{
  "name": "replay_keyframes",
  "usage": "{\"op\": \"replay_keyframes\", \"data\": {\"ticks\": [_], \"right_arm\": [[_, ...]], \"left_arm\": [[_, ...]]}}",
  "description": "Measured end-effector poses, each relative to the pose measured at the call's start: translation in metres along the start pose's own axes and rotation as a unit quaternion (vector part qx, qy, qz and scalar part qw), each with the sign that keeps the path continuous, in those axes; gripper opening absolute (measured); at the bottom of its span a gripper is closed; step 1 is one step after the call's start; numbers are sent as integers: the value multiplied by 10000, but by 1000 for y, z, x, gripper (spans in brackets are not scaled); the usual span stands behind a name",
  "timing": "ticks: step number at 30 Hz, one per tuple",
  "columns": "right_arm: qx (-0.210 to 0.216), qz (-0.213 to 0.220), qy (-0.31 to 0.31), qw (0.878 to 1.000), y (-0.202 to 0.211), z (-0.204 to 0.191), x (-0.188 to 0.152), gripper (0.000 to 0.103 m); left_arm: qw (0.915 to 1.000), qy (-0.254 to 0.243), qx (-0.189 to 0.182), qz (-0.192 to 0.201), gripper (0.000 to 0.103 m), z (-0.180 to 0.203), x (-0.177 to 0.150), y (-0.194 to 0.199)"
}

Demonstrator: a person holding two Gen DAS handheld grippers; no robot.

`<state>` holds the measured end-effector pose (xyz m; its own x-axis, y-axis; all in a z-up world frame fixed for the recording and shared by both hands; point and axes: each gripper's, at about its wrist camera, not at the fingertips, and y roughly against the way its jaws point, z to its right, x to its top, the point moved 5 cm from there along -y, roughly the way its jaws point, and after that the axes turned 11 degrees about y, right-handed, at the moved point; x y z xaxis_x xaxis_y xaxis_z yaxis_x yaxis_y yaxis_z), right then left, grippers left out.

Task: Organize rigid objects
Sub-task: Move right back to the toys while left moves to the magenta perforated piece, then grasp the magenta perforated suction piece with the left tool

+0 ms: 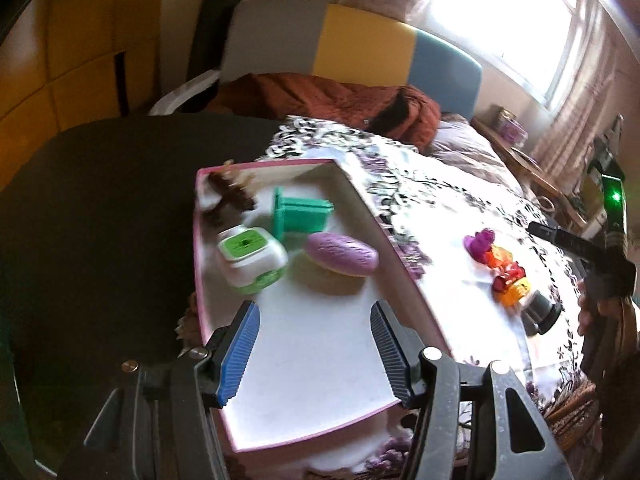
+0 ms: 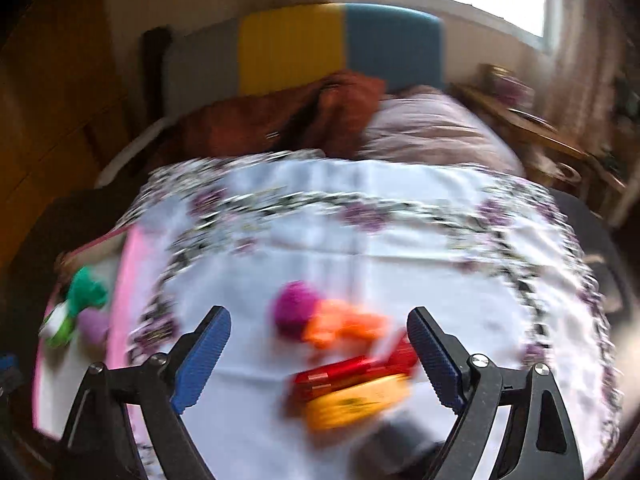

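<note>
Left wrist view looks down into my box (image 1: 362, 196), a shallow pink-edged tray with a white floor. Inside it, toward twelve o'clock from my left tongs (image 1: 316, 350), lie a purple oval (image 1: 342, 254), a white-and-green container (image 1: 250, 260) at about eleven, a green stand (image 1: 298, 212) behind them, and a brown figure (image 1: 230, 196) in the far corner. My left tongs hang over the bare near floor of the box with the blue pads apart and nothing between them.

Out on the flowered cloth (image 1: 436, 200), at about two o'clock from those tongs, the loose pieces sit in a close cluster: a magenta toy (image 1: 480, 242), orange pieces (image 1: 500, 258), a red piece (image 1: 508, 276), a yellow piece (image 1: 516, 294) and a dark cylinder (image 1: 542, 310) nearest me. My other tool shows as a dark shape at the three o'clock edge.

Right wrist view is badly smeared. My right tongs (image 2: 320, 354) stand wide apart, clamped on nothing, with the cluster lying in the gap between the pads: magenta toy (image 2: 294, 308) at twelve, orange pieces (image 2: 344, 326) beside it, red piece (image 2: 352, 372) and yellow piece (image 2: 356, 404) nearer, dark cylinder (image 2: 404, 436) closest. I cannot tell whether any pad touches the red piece. The box (image 2: 120, 280) lies at nine o'clock.

Beyond the cloth (image 2: 360, 208), at twelve, are a rust blanket (image 1: 332, 100) and a grey, yellow and blue headboard (image 1: 360, 44).
</note>
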<state>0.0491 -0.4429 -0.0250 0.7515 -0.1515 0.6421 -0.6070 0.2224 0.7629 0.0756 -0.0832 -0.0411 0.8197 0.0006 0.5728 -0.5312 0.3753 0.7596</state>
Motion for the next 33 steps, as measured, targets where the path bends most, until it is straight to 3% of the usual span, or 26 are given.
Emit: {"op": "replay_keyframes", "data": {"ticks": [4,9,17,19,25,33], "right_arm": [[-477,24,-539,9974,-5,60,-8,95],[-522,-61,-1583,9860,-12,110,-25,95],[-383,-175,-1995,9790,-16,120,-32,96],[-349,-199,-2077,9774,-17,123,-34,96],[-291,-376,-2298,9721,-23,130,-41,97],[-187,-425,-2334,9713,-28,129,-40,97]], "left_arm": [[9993,-328,-150,-62,59,33,4,-7],[9965,-750,-324,-184,59,80,6,-23],[9877,-1214,-726,-661,59,164,1,-75],[9862,-1307,-678,-762,59,180,0,-89],[9808,-1276,-852,-1202,58,218,-1,-128],[9806,-1213,-910,-1245,57,250,3,-164]]}}
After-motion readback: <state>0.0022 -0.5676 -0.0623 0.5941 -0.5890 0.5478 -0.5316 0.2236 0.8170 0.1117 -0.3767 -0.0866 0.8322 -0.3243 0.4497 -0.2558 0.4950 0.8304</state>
